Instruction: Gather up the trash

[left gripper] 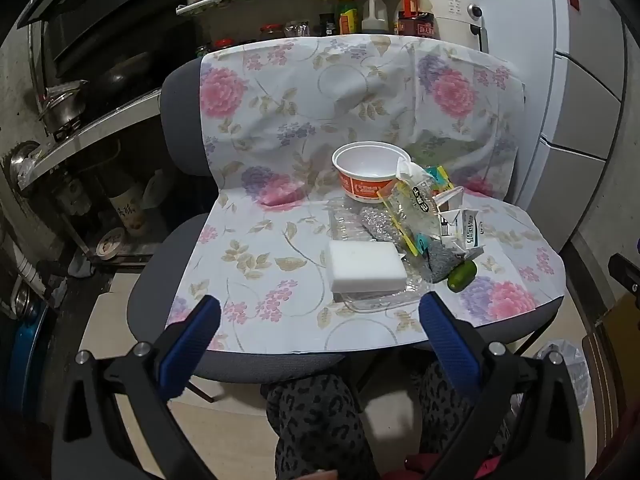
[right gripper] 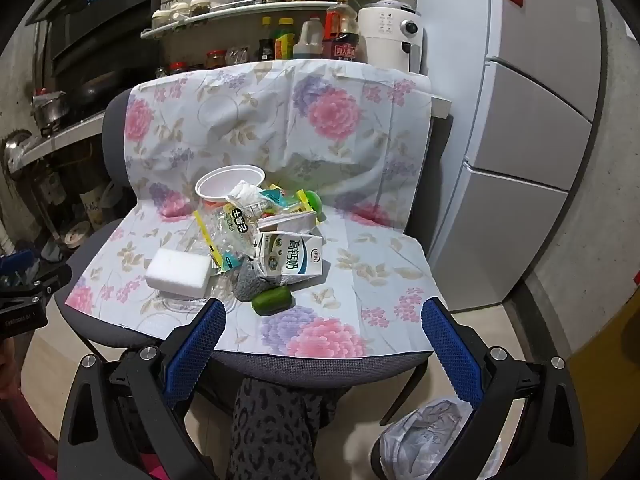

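- I see my left hand-held gripper [left gripper: 320, 312] hanging released in front of the chair seat, its blue fingers [left gripper: 192, 344] spread wide with nothing between them; it sits just short of the white foam block [left gripper: 366, 266]
- My right hand-held gripper [right gripper: 324, 316] is likewise released and empty, poised over the front edge of the chair [right gripper: 320, 368]
- The trash lies heaped on the flowered cloth [right gripper: 360, 264] covering the seat: an orange-and-white paper bowl [left gripper: 370, 176] at the back; a crumpled clear wrapper [left gripper: 412, 208] against it; a torn milk carton [right gripper: 288, 260] to the right; a small green fruit [right gripper: 272, 299] nearest me, touching a grey scrubber [right gripper: 246, 284]
- A bag-lined bin [right gripper: 424, 440] stands on the floor below the seat's right corner
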The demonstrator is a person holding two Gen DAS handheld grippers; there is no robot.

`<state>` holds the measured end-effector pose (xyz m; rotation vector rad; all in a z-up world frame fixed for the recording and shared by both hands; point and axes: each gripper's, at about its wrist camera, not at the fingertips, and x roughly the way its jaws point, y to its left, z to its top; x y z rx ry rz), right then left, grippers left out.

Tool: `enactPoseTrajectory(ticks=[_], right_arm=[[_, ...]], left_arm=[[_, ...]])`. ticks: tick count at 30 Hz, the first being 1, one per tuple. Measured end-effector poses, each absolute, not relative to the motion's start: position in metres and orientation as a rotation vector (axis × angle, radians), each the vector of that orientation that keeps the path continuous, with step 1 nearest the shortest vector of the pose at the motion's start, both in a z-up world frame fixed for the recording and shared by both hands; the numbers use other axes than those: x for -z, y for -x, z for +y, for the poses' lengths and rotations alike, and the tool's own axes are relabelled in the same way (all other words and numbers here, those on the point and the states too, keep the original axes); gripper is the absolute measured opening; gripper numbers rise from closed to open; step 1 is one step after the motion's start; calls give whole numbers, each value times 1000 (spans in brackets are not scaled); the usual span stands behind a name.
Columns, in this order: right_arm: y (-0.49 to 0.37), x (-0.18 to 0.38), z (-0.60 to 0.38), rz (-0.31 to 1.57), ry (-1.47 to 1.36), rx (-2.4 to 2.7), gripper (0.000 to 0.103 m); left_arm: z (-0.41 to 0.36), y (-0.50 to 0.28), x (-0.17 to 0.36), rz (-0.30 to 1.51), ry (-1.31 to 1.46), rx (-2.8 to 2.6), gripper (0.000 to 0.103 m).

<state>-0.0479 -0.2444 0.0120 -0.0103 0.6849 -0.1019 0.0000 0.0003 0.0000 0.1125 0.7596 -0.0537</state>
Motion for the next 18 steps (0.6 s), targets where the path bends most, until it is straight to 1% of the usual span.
enactPoseTrajectory(ticks=[18], right_arm=[[46,-9,-245,692,11,101,97]], left_arm=[[9,-2,6,754,-121,47,96]])
